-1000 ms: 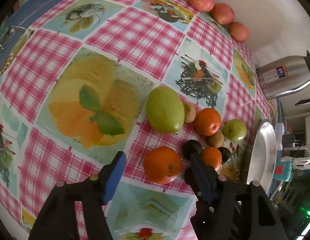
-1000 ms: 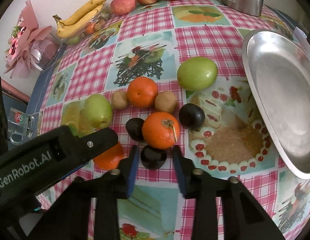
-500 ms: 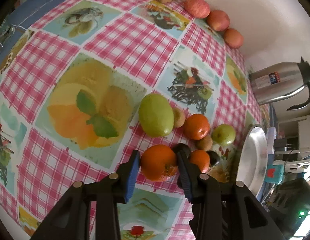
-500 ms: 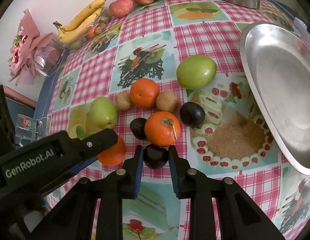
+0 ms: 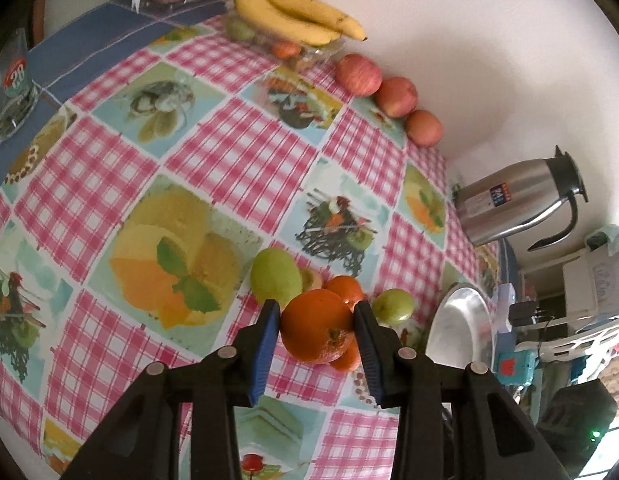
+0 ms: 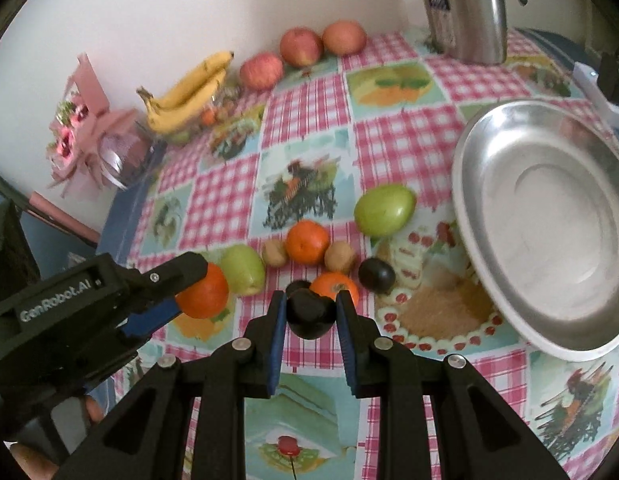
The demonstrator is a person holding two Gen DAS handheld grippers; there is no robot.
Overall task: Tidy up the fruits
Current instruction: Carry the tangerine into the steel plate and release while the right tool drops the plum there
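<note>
A round orange fruit (image 5: 318, 326) is clamped between the fingers of the left claw (image 5: 315, 334), raised above the checked bench (image 5: 237, 128). A dark round plum (image 6: 309, 312) is pinched in the right claw (image 6: 310, 314). A shiny metal oval dish (image 6: 549, 240) lies to the right of that claw.

The held orange (image 5: 317, 326) hides most of two oranges behind it; the steel plate (image 6: 549, 240) is cut by the right edge.
</note>
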